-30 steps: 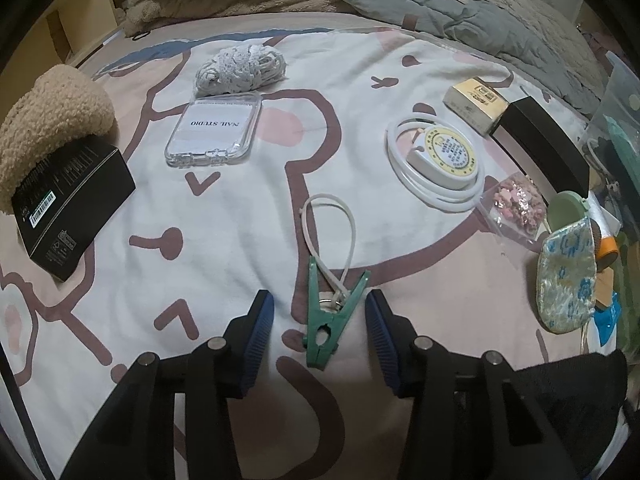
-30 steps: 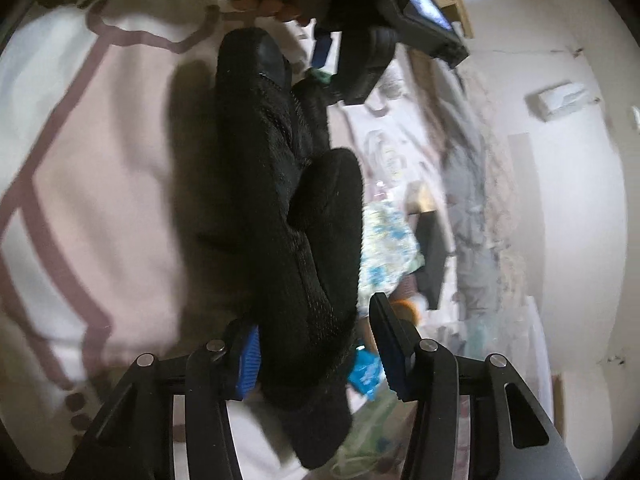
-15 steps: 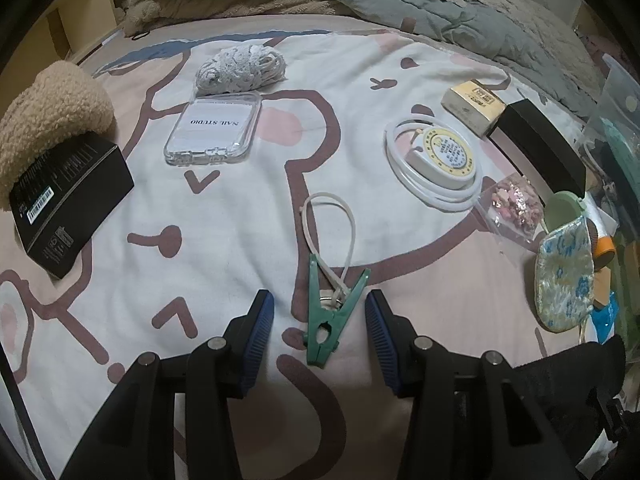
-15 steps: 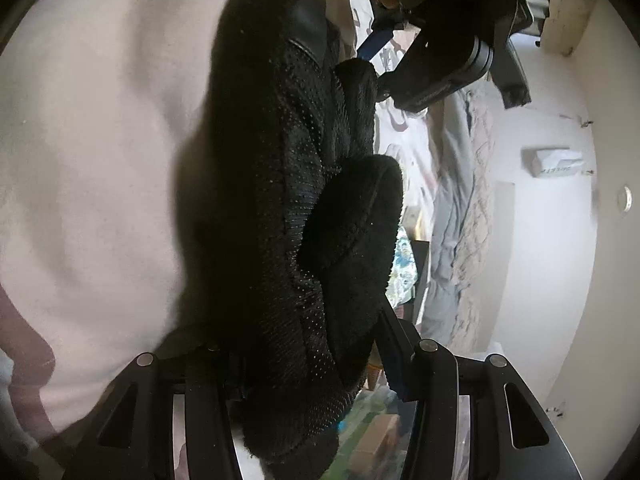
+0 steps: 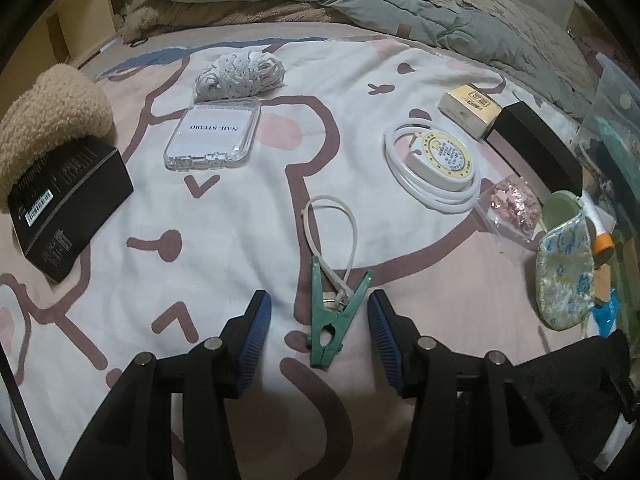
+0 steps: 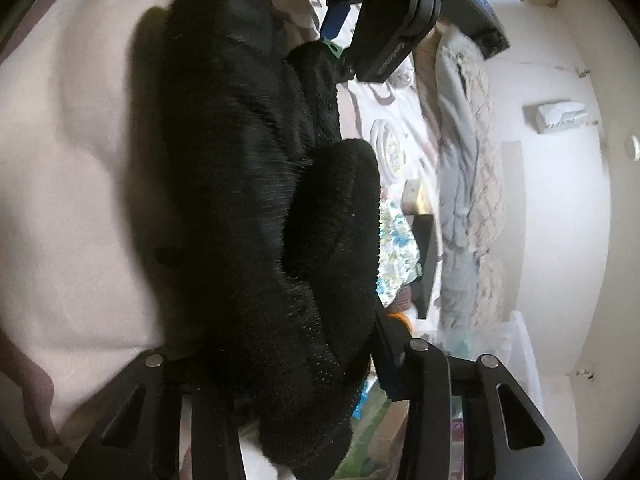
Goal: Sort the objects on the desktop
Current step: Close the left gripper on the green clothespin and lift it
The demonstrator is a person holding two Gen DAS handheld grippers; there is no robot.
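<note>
Steeply downward — left claw (image 5: 319, 320) astride clip (image 5: 334, 314)

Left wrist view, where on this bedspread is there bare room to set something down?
Widest bare patch: between the black barcode box, the clear plastic nail case and the green plastic clothes peg. A smaller one lies between the case and the white coiled tape measure. The right edge is crowded around the blue floral fabric pouch.

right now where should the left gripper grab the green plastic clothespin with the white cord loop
Grip the green plastic clothespin across its waist, near the spring ring, coming straight down. It lies flat, lengthwise between the open left gripper fingers, so they would close on its two long sides. Avoid the splayed tips, where the white cord loop is attached.
</note>
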